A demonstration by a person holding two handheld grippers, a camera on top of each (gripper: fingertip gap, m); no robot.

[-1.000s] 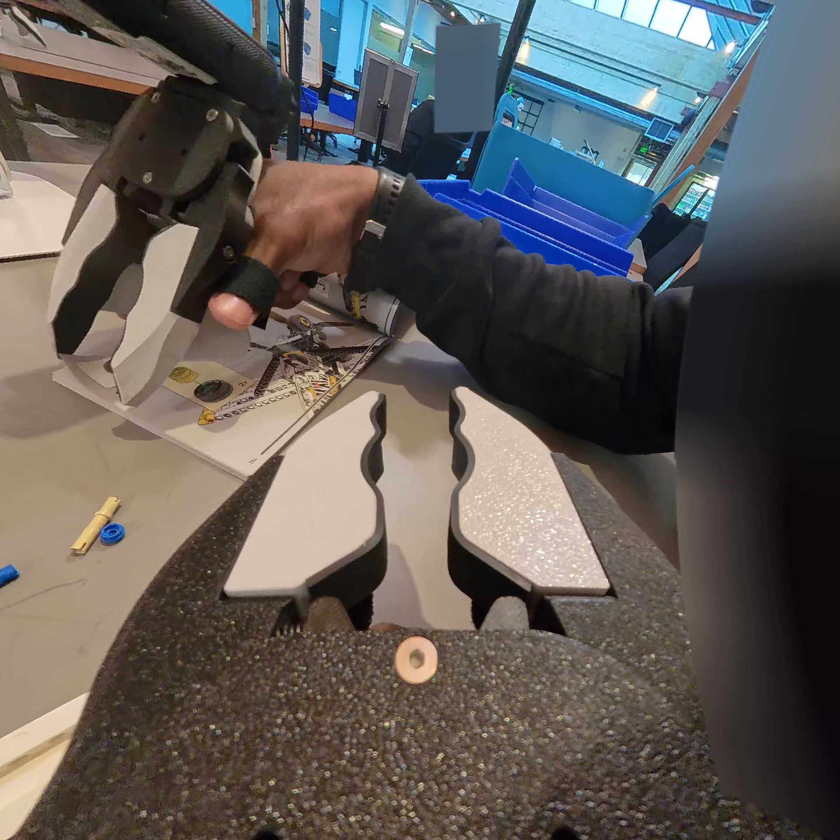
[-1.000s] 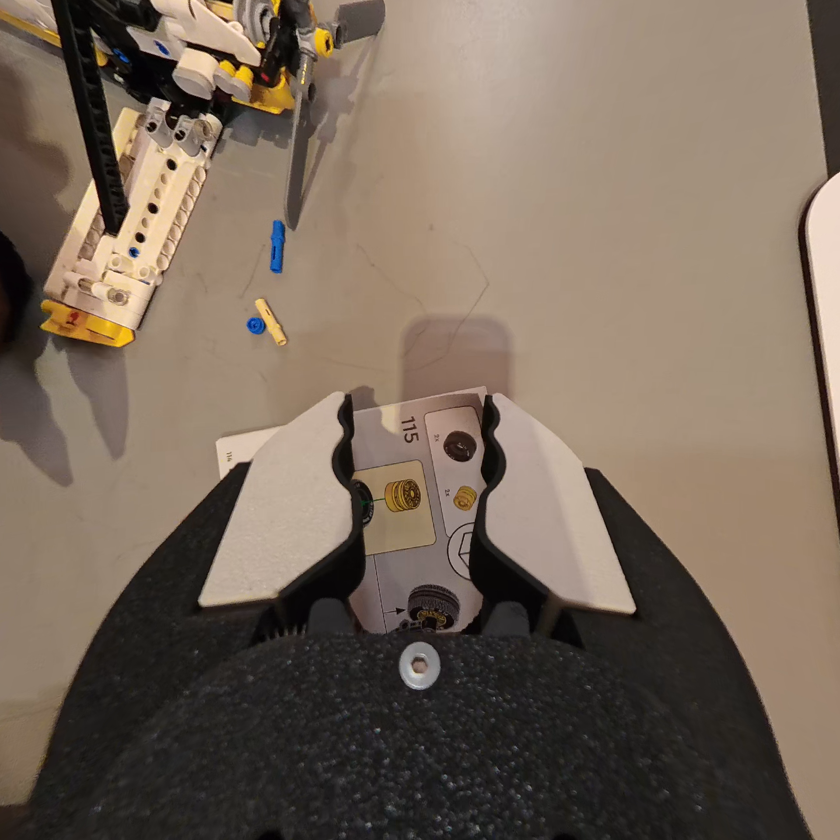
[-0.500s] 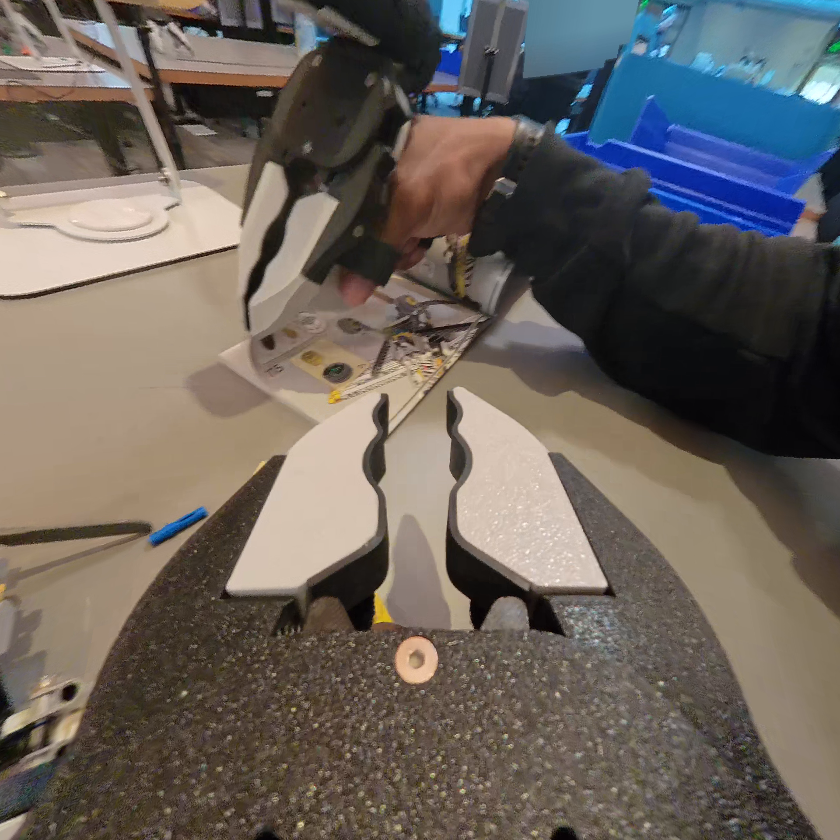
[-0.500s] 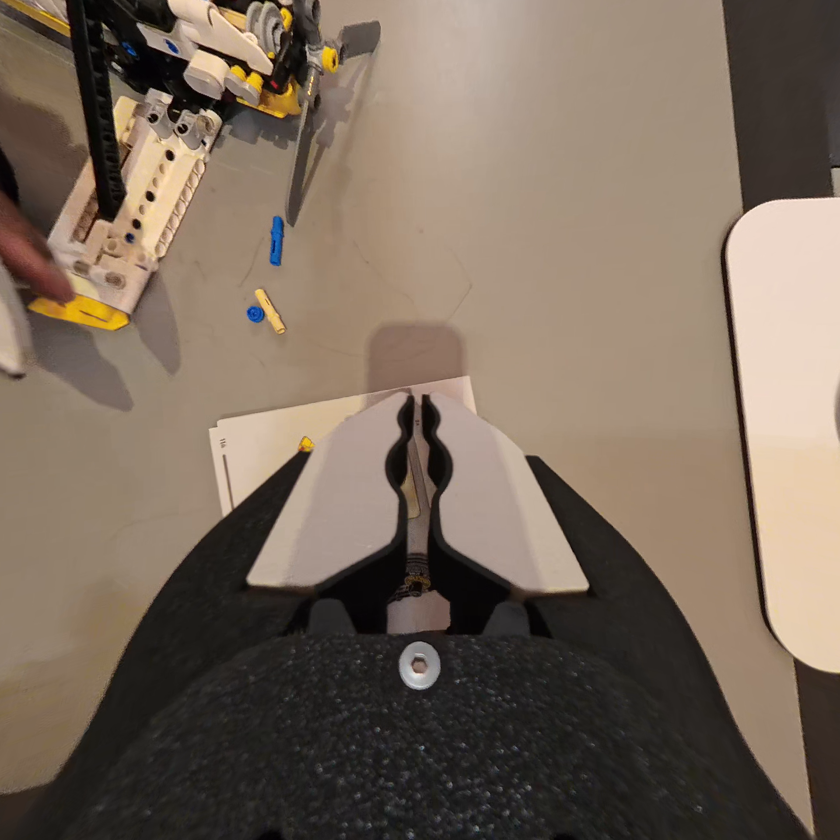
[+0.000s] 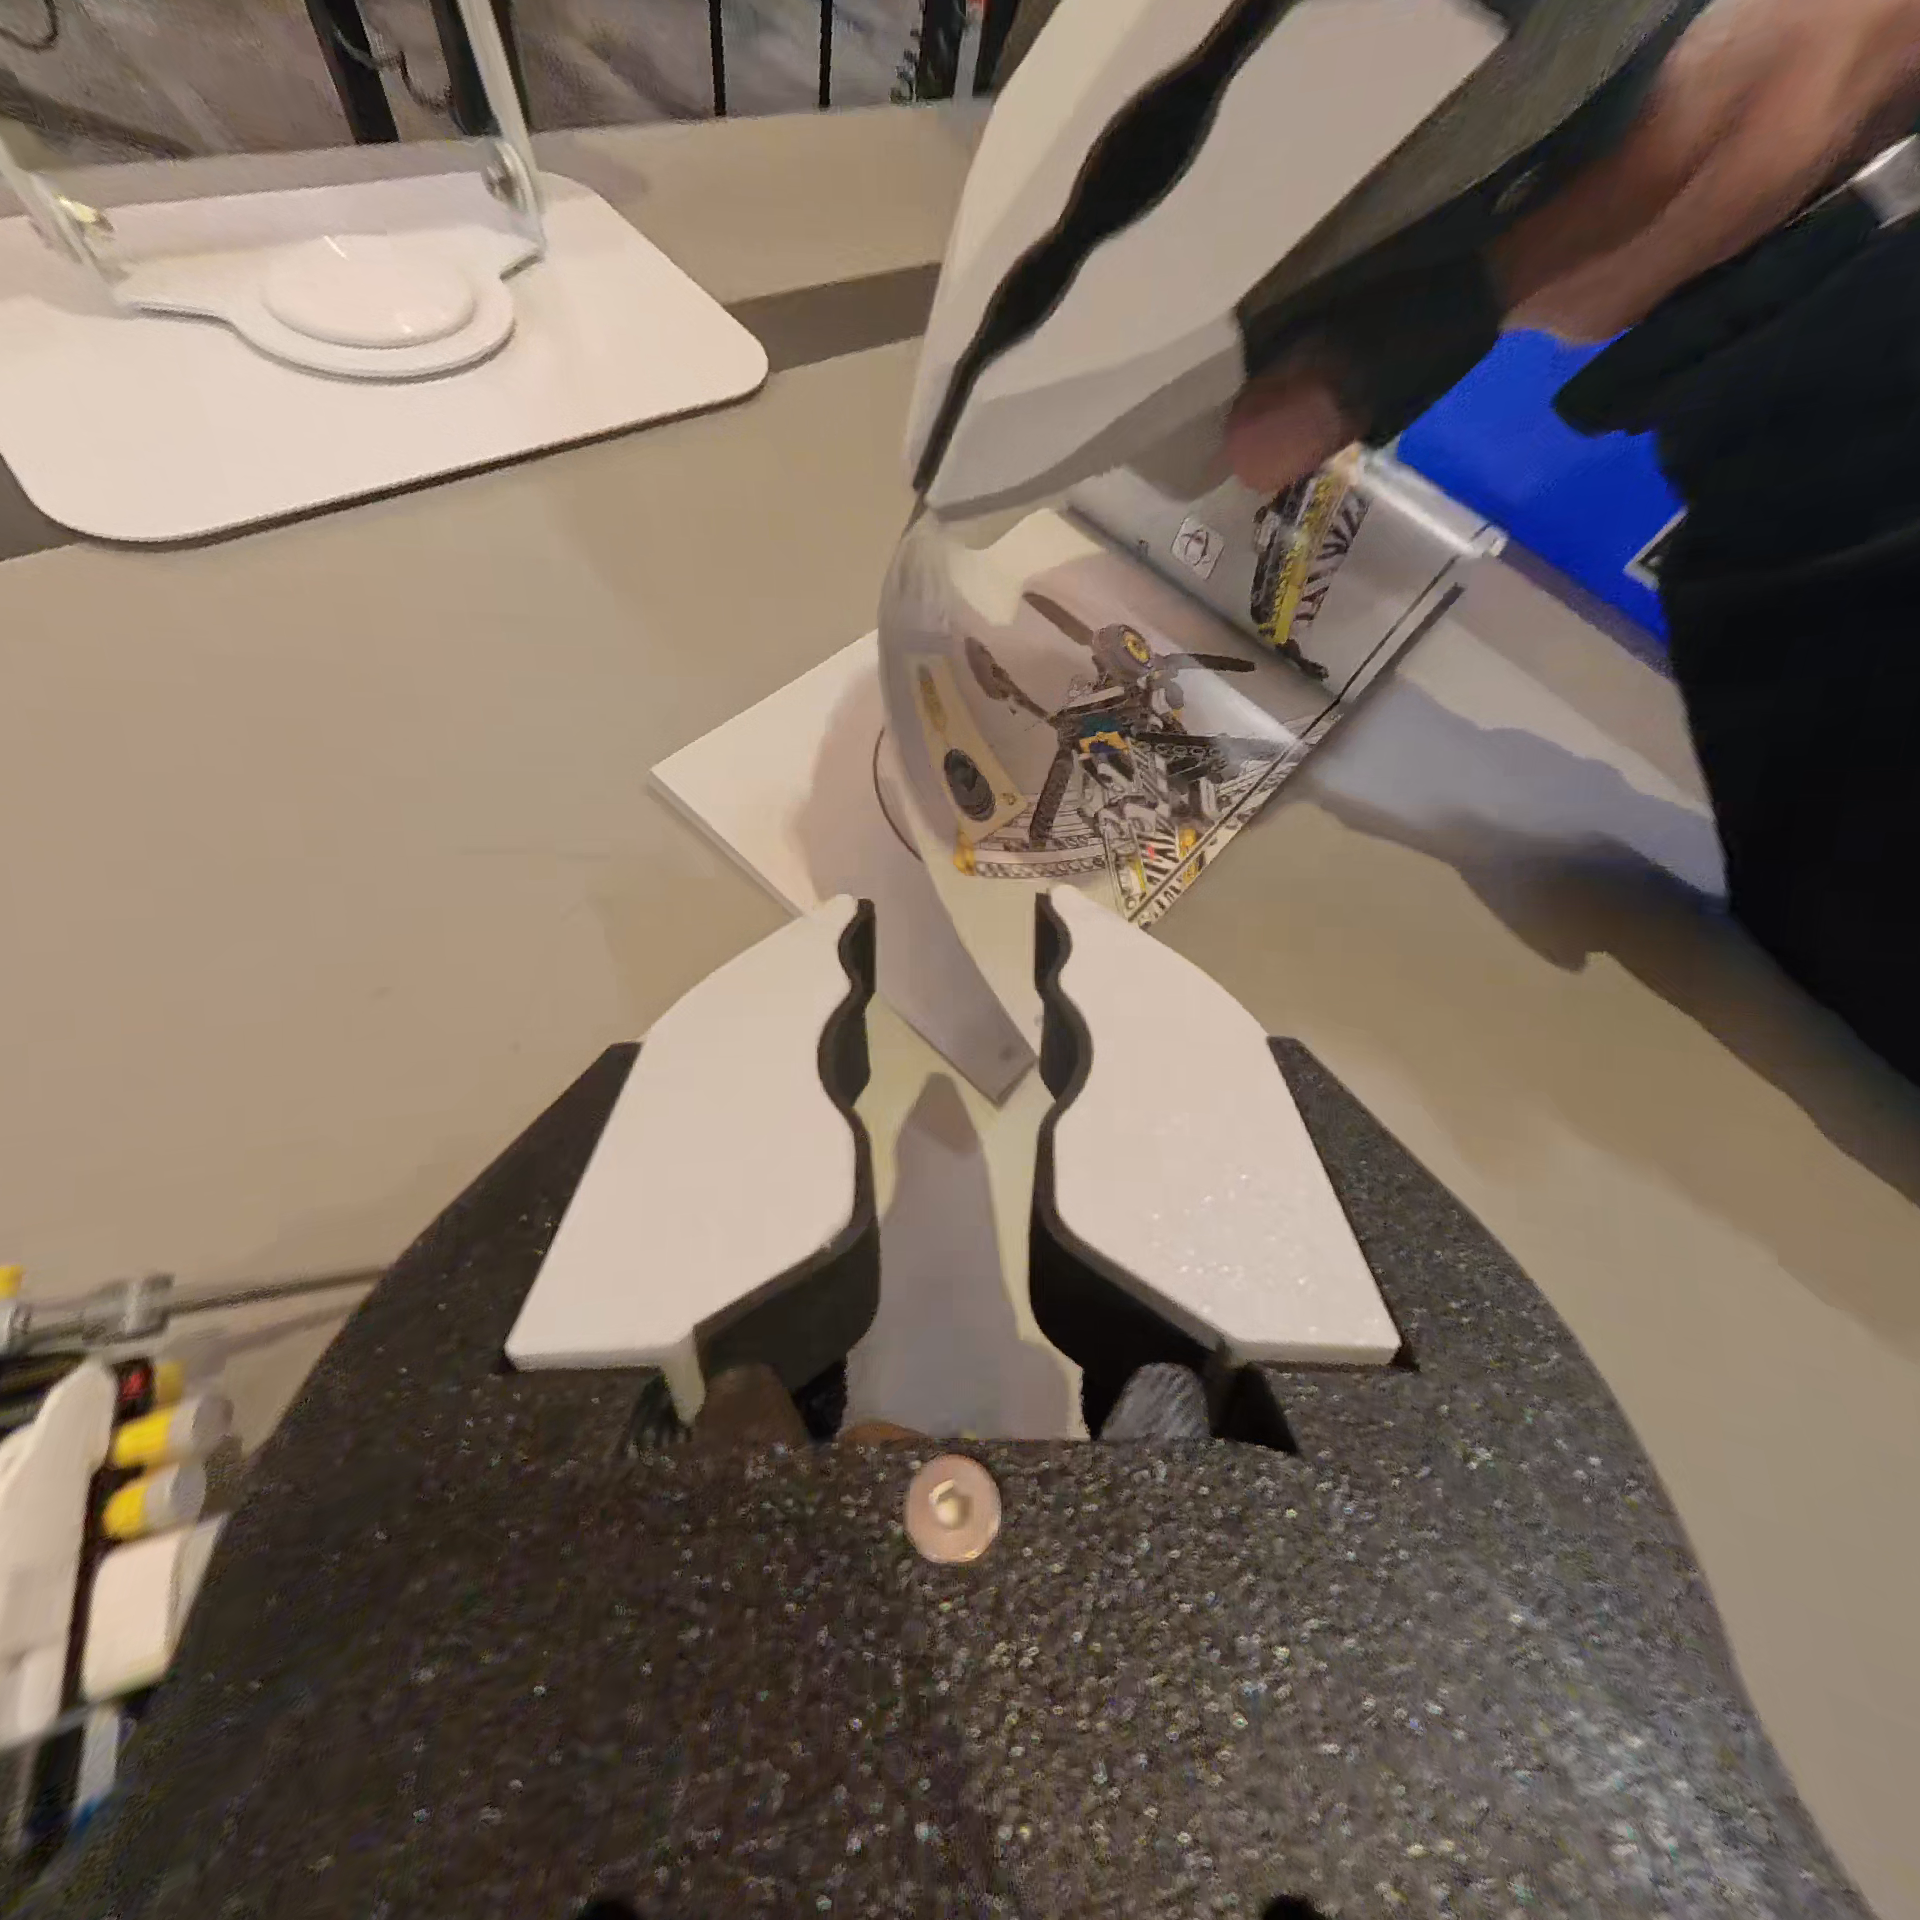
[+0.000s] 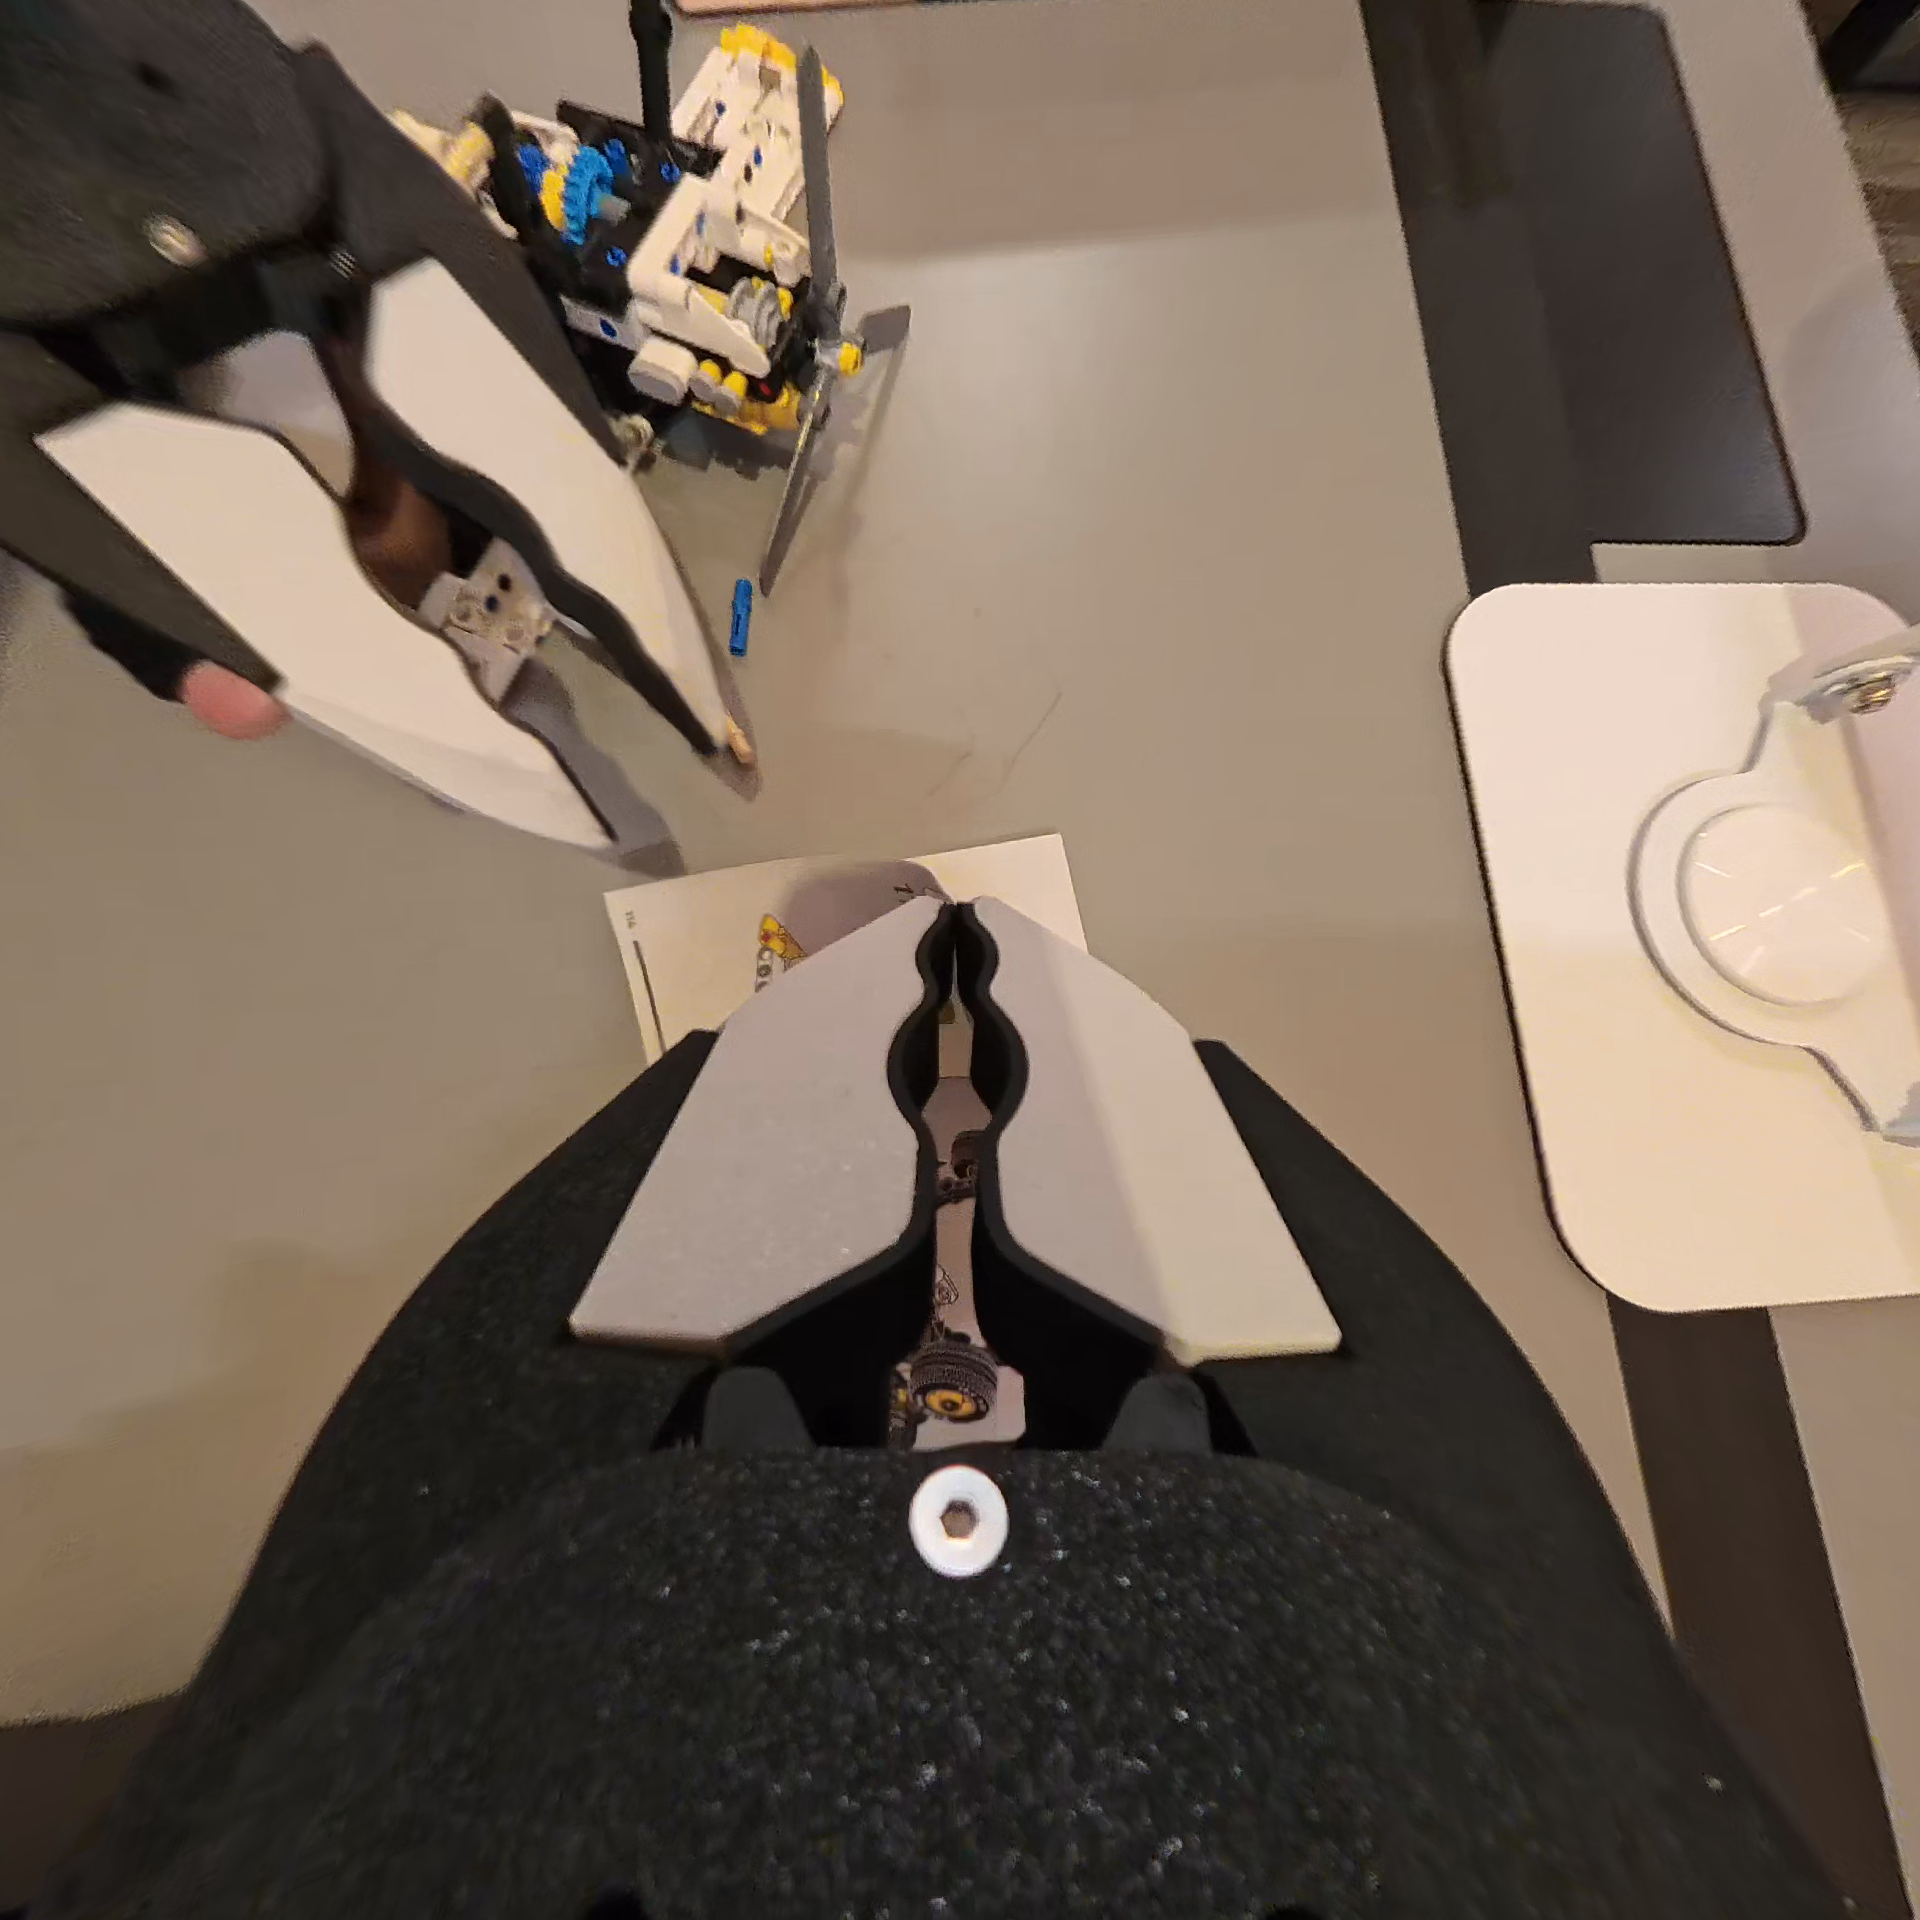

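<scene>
An open instruction booklet (image 5: 769, 790) lies on the grey table (image 5: 312, 831). My right gripper (image 6: 956, 909) is shut on one of its pages. In the left wrist view the right gripper (image 5: 925, 499) holds that page (image 5: 935, 665) up by its edge, so it curls above the booklet (image 6: 707, 935). My left gripper (image 5: 954, 914) is open just in front of the booklet. The lifted page's lower corner shows in the gap between its fingers, and neither pad presses on it. In the right wrist view the left gripper (image 6: 675, 790) hovers to the left of the booklet.
A white, yellow and black brick-built model (image 6: 717, 260) with a propeller stands behind the left gripper; part of it (image 5: 73, 1475) shows at the lower left. A blue pin (image 6: 740, 615) and a tan pin (image 6: 740, 738) lie near it. A white mat with a clear stand (image 5: 312, 343) lies beside the booklet (image 6: 1662, 935). Some 7 centimetres of space lies between my two pairs of fingers.
My right gripper went from wide open over the booklet to shut on a page and has lifted it into a curl. My left gripper has swung round toward the booklet and stayed open.
</scene>
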